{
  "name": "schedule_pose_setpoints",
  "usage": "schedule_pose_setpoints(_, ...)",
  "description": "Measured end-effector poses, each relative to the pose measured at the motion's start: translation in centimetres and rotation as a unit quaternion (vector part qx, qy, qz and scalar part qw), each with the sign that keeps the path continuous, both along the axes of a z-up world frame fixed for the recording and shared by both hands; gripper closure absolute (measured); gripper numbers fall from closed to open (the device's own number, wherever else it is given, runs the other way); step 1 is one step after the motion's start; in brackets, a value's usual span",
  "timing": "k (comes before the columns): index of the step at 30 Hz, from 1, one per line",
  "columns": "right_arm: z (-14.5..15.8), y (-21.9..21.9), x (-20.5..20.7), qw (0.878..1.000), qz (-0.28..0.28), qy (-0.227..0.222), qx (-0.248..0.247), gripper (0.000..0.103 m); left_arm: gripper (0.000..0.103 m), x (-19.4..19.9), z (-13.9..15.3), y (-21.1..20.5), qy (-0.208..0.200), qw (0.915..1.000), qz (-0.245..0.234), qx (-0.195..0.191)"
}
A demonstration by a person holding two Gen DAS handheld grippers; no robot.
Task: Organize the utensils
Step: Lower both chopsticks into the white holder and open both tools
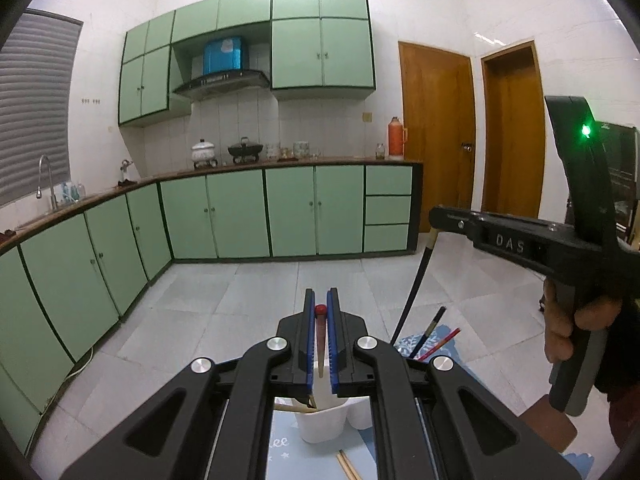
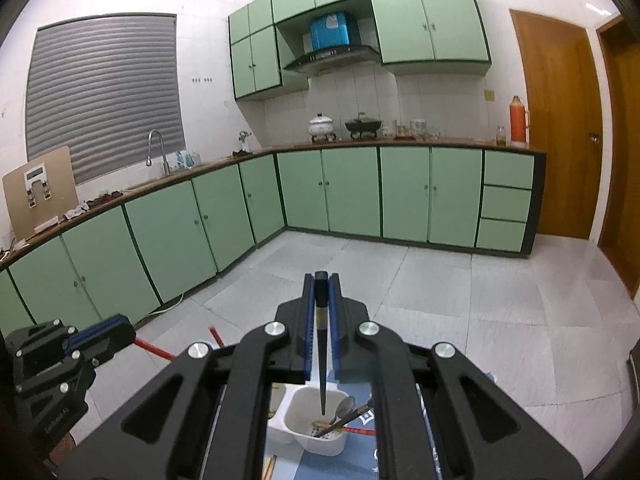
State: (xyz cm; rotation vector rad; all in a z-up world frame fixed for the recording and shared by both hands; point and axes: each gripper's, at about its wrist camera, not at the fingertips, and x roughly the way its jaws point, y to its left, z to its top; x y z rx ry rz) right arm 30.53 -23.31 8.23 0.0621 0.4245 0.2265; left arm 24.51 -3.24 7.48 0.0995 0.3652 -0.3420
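A red-tipped wooden chopstick (image 1: 320, 338) is clamped upright in the left gripper (image 1: 321, 300), and a black chopstick (image 2: 321, 344) in the right gripper (image 2: 321, 280), both held above the white utensil holder (image 2: 312, 424) on the blue mat (image 1: 280, 444)

Below your left tongs (image 1: 321, 340): blue mat (image 1: 280, 446) | on it: white holder (image 1: 320, 424), wooden chopsticks (image 1: 347, 466) nearer you

Green cabinets (image 2: 352, 192), orange thermos (image 2: 518, 122), faucet (image 2: 157, 150)

Black claw (image 1: 321, 340); blue pads (image 1: 309, 336)
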Motion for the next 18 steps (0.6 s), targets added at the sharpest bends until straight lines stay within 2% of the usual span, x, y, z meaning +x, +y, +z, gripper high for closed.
schedule_pose_setpoints(13, -5.5, 1.2, 0.9, 0.998, 0.020, 0.066, -0.011, 0.096, 0.097, 4.3, -4.9, -0.7, 0.065, 0.9977, 0.000, 0.022)
schedule_pose_setpoints(16, -5.6, 1.4, 0.4, 0.998, 0.017, 0.067, -0.011, 0.091, 0.095, 5.5, -5.9, -0.7, 0.081, 0.9964, 0.009, 0.027)
schedule_pose_setpoints(18, -5.1, 1.0, -0.1, 0.998, 0.012, 0.060, -0.003, 0.082, 0.090, 5.6, -6.2, -0.4, 0.085, 0.9960, 0.015, 0.022)
